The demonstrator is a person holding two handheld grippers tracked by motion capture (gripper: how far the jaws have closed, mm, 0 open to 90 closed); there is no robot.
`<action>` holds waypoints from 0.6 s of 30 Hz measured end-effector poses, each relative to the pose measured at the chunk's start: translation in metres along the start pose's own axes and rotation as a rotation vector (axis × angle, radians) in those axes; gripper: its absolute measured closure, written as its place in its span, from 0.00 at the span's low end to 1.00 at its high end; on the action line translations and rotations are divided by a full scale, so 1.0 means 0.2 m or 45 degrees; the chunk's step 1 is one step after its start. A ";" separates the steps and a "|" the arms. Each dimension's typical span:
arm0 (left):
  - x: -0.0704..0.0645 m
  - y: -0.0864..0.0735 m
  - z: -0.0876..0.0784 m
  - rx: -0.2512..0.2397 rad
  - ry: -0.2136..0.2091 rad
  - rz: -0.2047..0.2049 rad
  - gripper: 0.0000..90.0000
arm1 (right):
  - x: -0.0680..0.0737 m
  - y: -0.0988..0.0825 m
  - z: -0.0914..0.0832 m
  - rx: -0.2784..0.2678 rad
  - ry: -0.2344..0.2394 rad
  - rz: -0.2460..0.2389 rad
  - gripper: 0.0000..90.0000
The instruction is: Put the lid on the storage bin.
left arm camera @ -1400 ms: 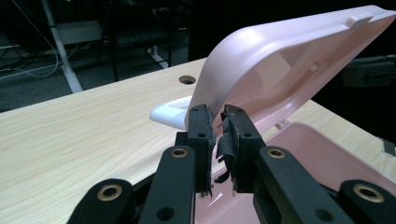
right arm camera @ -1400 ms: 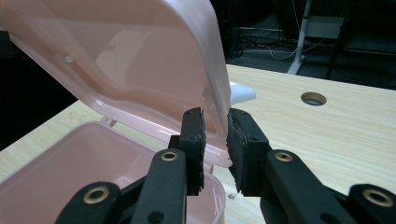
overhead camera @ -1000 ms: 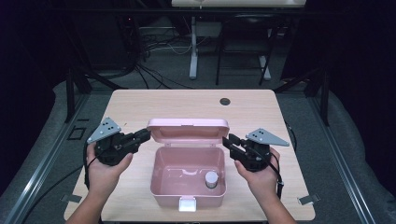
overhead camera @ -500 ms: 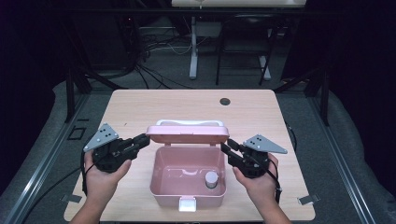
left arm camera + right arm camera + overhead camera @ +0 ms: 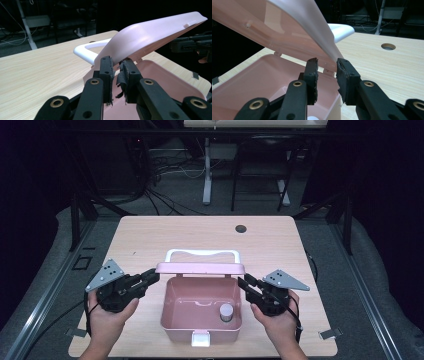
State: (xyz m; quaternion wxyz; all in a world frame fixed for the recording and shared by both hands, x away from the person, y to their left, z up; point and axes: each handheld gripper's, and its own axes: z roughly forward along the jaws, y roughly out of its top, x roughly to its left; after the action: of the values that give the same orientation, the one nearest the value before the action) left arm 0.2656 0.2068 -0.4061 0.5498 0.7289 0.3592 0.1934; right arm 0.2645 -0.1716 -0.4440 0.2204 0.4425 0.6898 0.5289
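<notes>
Wooden desk [image 5: 150,240] in dark, cable-strewn room; left tongs [image 5: 152,276] and right tongs [image 5: 243,282] clamped on pink lid [image 5: 200,268] edges.

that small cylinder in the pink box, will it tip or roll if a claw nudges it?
The cylinder stands upright in the box's near right corner, so the walls would probably stop a slide. It looks short for its width, so likely hard to tip. If it fell, the round side would probably roll across the smooth floor. Weight can't be judged.
</notes>
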 end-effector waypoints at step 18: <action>-0.01 -0.04 -0.02 -0.008 -0.028 -0.002 0.86 | -0.10 -0.07 -0.02 0.006 -0.068 0.034 0.71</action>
State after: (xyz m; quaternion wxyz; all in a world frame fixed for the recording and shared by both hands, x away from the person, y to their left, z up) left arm 0.2590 0.2091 -0.4117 0.5561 0.7290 0.3530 0.1862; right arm 0.2653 -0.1909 -0.4590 0.2306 0.4660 0.6791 0.5182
